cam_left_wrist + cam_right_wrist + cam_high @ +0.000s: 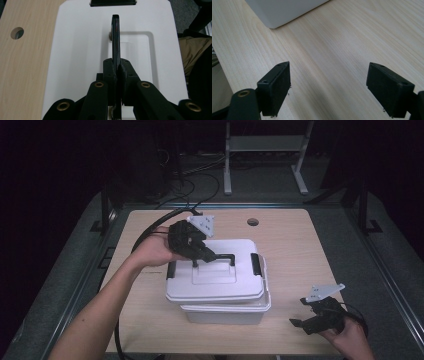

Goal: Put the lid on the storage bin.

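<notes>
The storage box (225, 312) is white, and its lid (215, 285) is white too, with a black handle (217, 257) and black side latches (255, 264). The desk (300, 260) is pale wood with fine straight grain. Both tongs, left (197, 256) and right (300, 324), are black with brass-coloured rivets and grey top plates.

No legible text, label, brand, number or sign is showing on any surface. The white lid (82, 50) under the left gripper (117, 67) is presenting blank plastic, its black handle (115, 37) is carrying no marking, and the wooden table (332, 50) ahead of the right gripper (328, 87) is showing grain alone.
</notes>
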{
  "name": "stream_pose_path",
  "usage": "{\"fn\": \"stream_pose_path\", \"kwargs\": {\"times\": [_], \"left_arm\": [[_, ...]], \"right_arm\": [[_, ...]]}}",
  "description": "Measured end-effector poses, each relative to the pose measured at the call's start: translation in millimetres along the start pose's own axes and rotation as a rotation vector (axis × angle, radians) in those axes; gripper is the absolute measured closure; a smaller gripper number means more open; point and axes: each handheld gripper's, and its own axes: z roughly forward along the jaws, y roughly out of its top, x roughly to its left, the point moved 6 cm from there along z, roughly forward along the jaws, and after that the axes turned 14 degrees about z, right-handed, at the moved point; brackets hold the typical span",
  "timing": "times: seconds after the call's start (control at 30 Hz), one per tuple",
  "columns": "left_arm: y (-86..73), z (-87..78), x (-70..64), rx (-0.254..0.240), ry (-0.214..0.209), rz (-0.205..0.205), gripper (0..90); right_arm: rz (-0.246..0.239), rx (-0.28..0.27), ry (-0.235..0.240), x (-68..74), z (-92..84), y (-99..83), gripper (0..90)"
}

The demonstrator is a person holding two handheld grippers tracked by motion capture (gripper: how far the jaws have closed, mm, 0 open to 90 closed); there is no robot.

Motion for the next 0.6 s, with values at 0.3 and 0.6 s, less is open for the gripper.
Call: {"fn": "stream_pose_path", "kwargs": {"times": [0.3,0.6], "left_arm": [[12.8,12.7,0.7,-0.021,-0.015,0.014,84.5],[16.8,28.8,-1.6,-0.012,-0.042,0.021,84.5]], "right_arm": [[0.000,0.000,0.002,0.9,0.6,0.4,19.1],[0.001,-0.005,0.003,1.0,-0.7,0.0,19.1]]}}
